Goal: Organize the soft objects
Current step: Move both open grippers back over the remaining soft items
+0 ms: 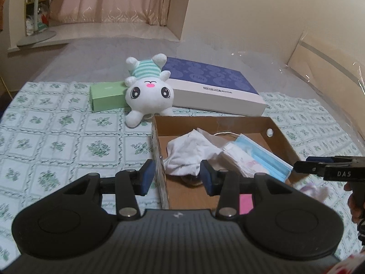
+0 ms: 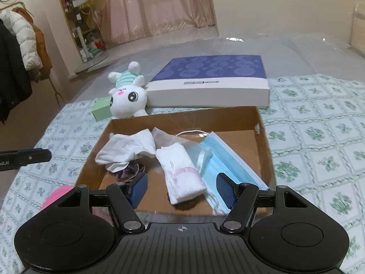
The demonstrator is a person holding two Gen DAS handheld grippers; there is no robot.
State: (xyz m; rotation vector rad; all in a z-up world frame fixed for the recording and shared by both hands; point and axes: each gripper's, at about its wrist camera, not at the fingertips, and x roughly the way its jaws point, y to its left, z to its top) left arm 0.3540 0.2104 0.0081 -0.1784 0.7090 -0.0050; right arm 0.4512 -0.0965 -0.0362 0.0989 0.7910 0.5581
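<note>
An open cardboard box [image 1: 214,123] [image 2: 182,119] sits on the floral bedspread. In it lie a crumpled white cloth [image 1: 189,153] [image 2: 127,148], a white tissue pack [image 1: 241,159] [image 2: 182,173], a blue face mask [image 1: 264,157] [image 2: 225,157] and a purple scrunchie [image 2: 124,172] half under the cloth. My left gripper [image 1: 176,178] is open and straddles the box's left wall, holding nothing. My right gripper [image 2: 182,189] is open above the box's near edge; the tissue pack lies below it, untouched. A white plush bunny [image 1: 148,91] [image 2: 127,100] lies beyond the box.
A green carton [image 1: 107,97] [image 2: 101,108] and a flat blue-and-white box [image 1: 214,84] [image 2: 209,80] lie behind the bunny. A pink item [image 2: 57,196] [image 1: 246,203] rests near the box's near corner. A blurred pale lilac thing [image 1: 317,190] lies to the right. Coats [image 2: 20,52] hang at the far left.
</note>
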